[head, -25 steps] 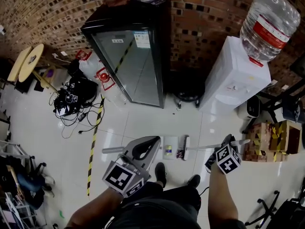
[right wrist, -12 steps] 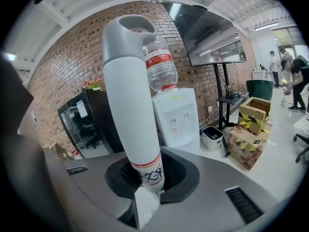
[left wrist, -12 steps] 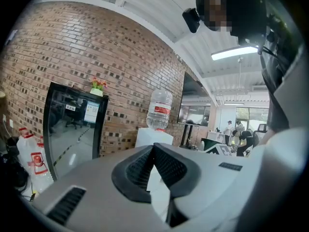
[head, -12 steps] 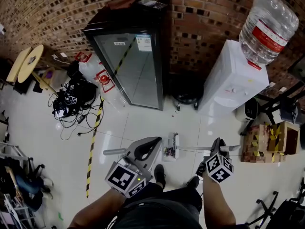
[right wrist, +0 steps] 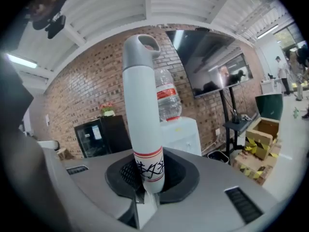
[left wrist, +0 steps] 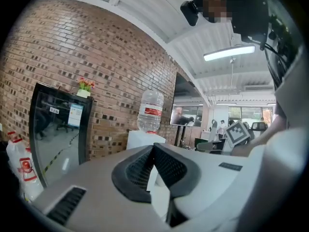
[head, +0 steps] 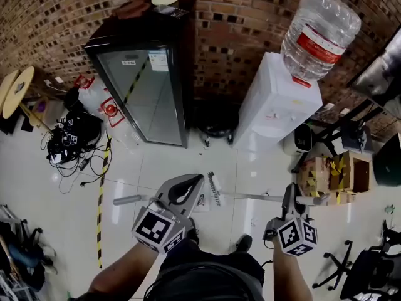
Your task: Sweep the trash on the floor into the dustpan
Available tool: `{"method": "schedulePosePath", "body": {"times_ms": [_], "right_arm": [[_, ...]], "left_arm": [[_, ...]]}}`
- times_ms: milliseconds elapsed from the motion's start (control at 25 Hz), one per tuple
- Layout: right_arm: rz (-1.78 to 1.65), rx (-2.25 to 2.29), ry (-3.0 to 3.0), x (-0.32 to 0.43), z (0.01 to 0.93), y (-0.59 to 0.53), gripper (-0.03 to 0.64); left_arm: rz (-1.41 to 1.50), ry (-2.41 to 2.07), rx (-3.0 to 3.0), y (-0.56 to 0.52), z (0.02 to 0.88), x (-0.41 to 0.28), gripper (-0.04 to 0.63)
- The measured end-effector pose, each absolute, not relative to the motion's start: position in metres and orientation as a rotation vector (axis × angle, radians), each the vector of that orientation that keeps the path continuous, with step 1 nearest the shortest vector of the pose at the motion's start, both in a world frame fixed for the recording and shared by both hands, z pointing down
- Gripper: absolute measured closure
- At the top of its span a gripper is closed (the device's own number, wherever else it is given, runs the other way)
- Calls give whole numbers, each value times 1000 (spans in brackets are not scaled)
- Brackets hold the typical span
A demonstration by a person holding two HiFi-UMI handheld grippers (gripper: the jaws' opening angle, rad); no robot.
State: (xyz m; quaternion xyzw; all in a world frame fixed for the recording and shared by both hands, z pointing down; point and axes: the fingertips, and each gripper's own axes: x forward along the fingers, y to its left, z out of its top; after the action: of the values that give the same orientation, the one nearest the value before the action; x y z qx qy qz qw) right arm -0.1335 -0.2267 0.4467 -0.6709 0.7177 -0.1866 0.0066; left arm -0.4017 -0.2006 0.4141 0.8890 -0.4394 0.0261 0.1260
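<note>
My right gripper (head: 289, 199) (right wrist: 145, 178) is shut on the broom handle (right wrist: 140, 105), a white and grey stick with a red-striped label. The stick (head: 263, 197) runs left across the floor to the broom head (head: 215, 189). The head lies right beside my left gripper (head: 188, 190) (left wrist: 154, 163). That gripper's jaws are shut on a white sliver, the dustpan's handle, whose grey end (head: 125, 200) sticks out to the left. Only a white bit of the dustpan (head: 202, 204) shows behind the gripper. I cannot make out any trash.
A black glass-door fridge (head: 147, 86) and a white water dispenser (head: 269, 108) stand against the brick wall ahead. Cardboard boxes (head: 332, 171) are at the right, a cable pile (head: 66, 143) and yellow-black floor tape (head: 100, 199) at the left. My shoe (head: 243, 242) is below the broom.
The broom head has swept left up against the dustpan, which is now mostly hidden. My right gripper has drawn back toward me. The head view has turned right.
</note>
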Motion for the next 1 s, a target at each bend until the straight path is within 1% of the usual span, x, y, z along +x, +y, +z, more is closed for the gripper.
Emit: {"method": "schedulePosePath", "body": {"times_ms": [200,480,680,760,880,1000], "right_arm": [[-333,-1916,2444,-89,381,-207,568],[-98,-1635,2635,37,310,-184,569],[-89,-1470,2771,136,298,-160,569],[-103,-1443,2804,173,296,-156,569],[-116,-1432,2822,210,290,-150,571],[-104,-1431,2830,229,277,-134,571]], "left_arm": [[22,-1334,2590,-190,392,-344,578],[-3,-1493,2561,-171,347,-201,578],[-5,-1582,2522,-140,333,-87,578],[-4,-1612,2503,-134,328,-51,578],[21,-1633,2513,-129,308,-17,578],[26,-1625,2531,-116,286,-1,578]]}}
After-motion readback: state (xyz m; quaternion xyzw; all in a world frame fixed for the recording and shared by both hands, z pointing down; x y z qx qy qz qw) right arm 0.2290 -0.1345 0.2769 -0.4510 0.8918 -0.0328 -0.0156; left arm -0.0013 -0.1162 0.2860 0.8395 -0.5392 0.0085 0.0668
